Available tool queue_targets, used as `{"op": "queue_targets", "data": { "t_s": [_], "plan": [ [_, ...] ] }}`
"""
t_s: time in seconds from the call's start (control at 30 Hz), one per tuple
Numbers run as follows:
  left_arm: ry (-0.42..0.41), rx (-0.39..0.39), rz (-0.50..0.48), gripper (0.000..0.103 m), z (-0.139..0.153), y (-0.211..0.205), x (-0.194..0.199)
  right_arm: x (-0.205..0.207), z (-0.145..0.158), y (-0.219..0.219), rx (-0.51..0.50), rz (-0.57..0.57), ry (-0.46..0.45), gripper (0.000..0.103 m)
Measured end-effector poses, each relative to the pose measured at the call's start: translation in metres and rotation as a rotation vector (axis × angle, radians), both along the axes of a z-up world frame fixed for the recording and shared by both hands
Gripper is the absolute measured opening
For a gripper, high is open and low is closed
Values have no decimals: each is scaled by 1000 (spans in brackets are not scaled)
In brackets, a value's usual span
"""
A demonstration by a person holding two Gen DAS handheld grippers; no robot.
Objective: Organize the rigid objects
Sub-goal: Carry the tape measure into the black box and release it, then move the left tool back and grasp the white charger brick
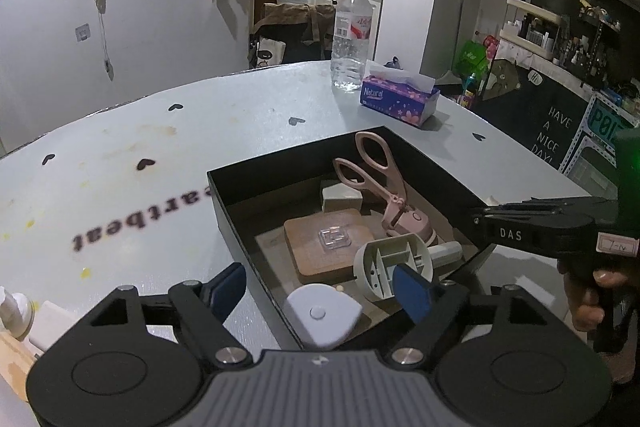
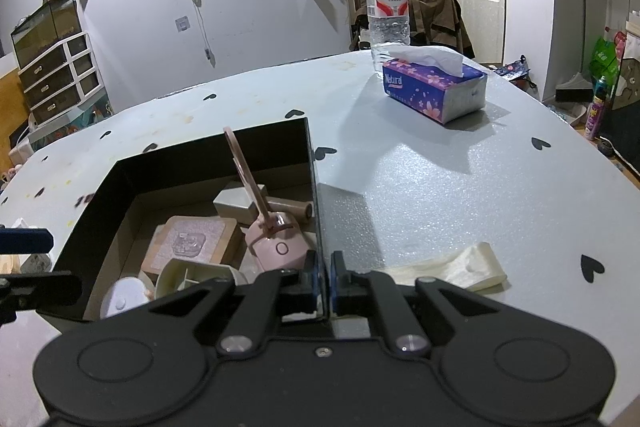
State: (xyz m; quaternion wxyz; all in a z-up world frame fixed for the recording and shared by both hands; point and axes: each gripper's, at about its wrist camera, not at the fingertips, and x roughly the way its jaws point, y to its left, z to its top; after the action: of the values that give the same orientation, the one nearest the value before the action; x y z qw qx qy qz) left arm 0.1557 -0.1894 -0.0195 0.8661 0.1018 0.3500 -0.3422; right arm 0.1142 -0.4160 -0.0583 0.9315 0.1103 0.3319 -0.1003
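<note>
Table point(image 2: 440, 187): right tongs point(image 2: 325, 281) clamp box point(image 2: 312, 163) wall; left tongs point(image 1: 320, 291) apart; cream strip point(image 2: 460, 269) right-view only.

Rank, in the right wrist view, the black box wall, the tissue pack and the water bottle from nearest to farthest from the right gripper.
1. Black box wall: pinched inside the right gripper.
2. Tissue pack: farther back, to the right.
3. Water bottle: just behind the tissue pack.

Left gripper point(image 1: 320, 287): black linkage arms, blue finger pads, silver pivot screws, ribbed grey housing.
Right gripper point(image 2: 326, 281): same build, white "DAS" lettering.
</note>
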Motion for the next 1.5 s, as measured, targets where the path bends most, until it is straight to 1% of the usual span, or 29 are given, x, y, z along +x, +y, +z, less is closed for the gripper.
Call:
{"op": "queue_targets", "data": {
  "t_s": [0.4,0.53,0.67,0.77,0.87,1.03,1.13,1.27,1.37,1.43,1.5],
  "plan": [
    [21,-9,-1,81,-2,4,-2,0,-1,-1,6,1,-1,7],
    [30,-21,15,81,-4,12,-5,0,-1,-1,6,1,-1,7],
    [20,-8,56,82,-8,26,-9,1,-1,0,4,3,0,7],
    [25,-20,94,86,-11,42,-10,0,-1,0,5,4,-1,7],
    [23,-42,137,87,-14,60,-11,1,-1,0,3,5,0,7],
    [17,-59,251,92,-20,91,-6,1,-1,0,3,4,0,7],
    [-8,-47,331,95,-25,109,-1,1,-1,0,3,4,0,7],
    [-66,-22,383,98,-32,128,10,1,-1,0,2,4,0,7],
    [-118,13,362,98,-37,138,24,1,-1,0,3,3,1,7],
    [-130,51,342,98,-41,141,36,0,-1,0,3,4,0,7],
    [-129,72,314,98,-44,143,47,0,-1,0,6,2,-1,7]
  ]
}}
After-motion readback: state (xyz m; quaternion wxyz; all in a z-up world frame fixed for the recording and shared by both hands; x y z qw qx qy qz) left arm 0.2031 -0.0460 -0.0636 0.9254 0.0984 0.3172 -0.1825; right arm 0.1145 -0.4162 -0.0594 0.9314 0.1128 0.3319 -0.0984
